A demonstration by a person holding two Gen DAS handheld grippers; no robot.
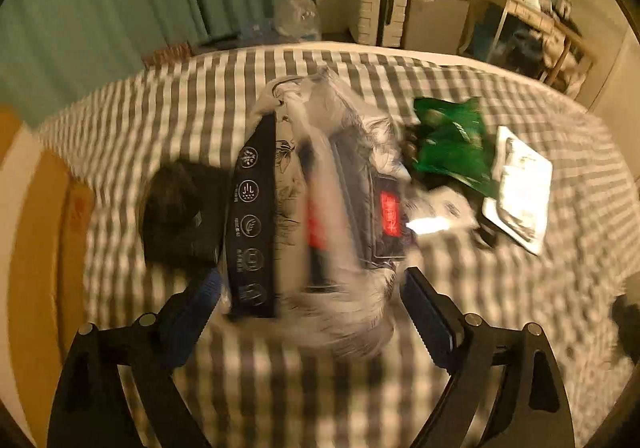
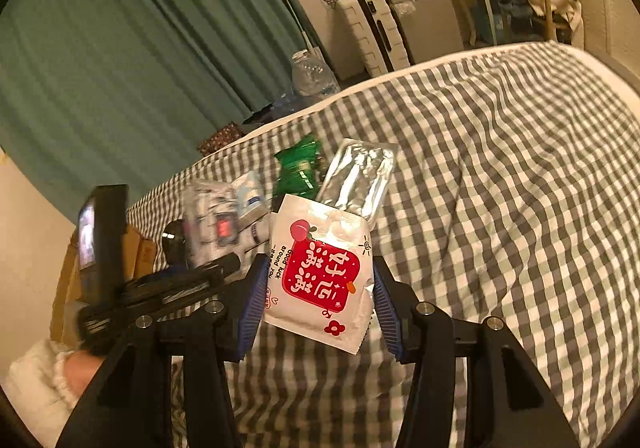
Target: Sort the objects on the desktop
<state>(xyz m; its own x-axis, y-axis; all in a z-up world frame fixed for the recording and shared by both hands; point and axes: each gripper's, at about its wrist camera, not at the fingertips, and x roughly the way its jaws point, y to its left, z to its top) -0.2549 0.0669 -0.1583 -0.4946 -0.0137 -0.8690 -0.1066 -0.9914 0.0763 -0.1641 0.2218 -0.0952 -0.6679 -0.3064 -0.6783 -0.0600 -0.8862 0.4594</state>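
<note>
My left gripper (image 1: pixel 308 300) is open, its fingers on either side of a clear plastic bag (image 1: pixel 320 208) of packaged goods with a black strip and red labels, lying blurred on the checked cloth. A black pouch (image 1: pixel 180 216) lies left of the bag. A green packet (image 1: pixel 452 144) and a silver-white sachet (image 1: pixel 520 188) lie to its right. My right gripper (image 2: pixel 316 300) is shut on a white packet with a red label (image 2: pixel 320 276), held above the cloth. Behind it lie a silver foil sachet (image 2: pixel 360 180), the green packet (image 2: pixel 298 168) and the clear bag (image 2: pixel 216 224).
The checked cloth (image 2: pixel 500 208) covers the whole surface. A cardboard box (image 1: pixel 44 228) stands off its left edge. The left gripper's body and a sleeved hand (image 2: pixel 48 380) show at lower left in the right wrist view. A water bottle (image 1: pixel 298 16), a suitcase and cabinets stand behind.
</note>
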